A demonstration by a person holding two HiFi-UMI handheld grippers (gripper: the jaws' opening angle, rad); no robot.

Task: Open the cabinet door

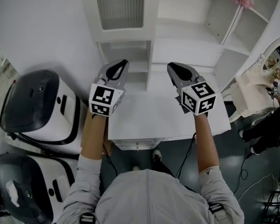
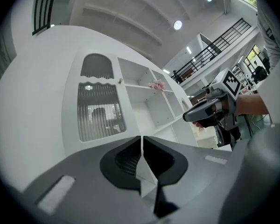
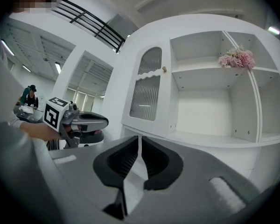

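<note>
The white cabinet door point(image 1: 119, 6) with its ribbed glass pane stands closed at the top of the head view. It also shows in the left gripper view point(image 2: 100, 111) and the right gripper view point(image 3: 147, 94), with a small knob point(image 3: 164, 69) at its edge. My left gripper point(image 1: 124, 62) and right gripper point(image 1: 169, 66) hover side by side over the white desk top point(image 1: 149, 120), short of the door and touching nothing. Each gripper points at the cabinet, and only a thin slit parts its fingertips. Nothing lies between the left gripper's point(image 2: 142, 139) jaws or the right gripper's point(image 3: 140, 138).
Open white shelves point(image 3: 210, 92) sit right of the door, with pink flowers point(image 3: 236, 58) on the upper one. Small cubbies point(image 1: 130, 62) lie under the door. Two white and black machines point(image 1: 37, 106) stand to the left, and an ornate white chair point(image 1: 252, 94) to the right.
</note>
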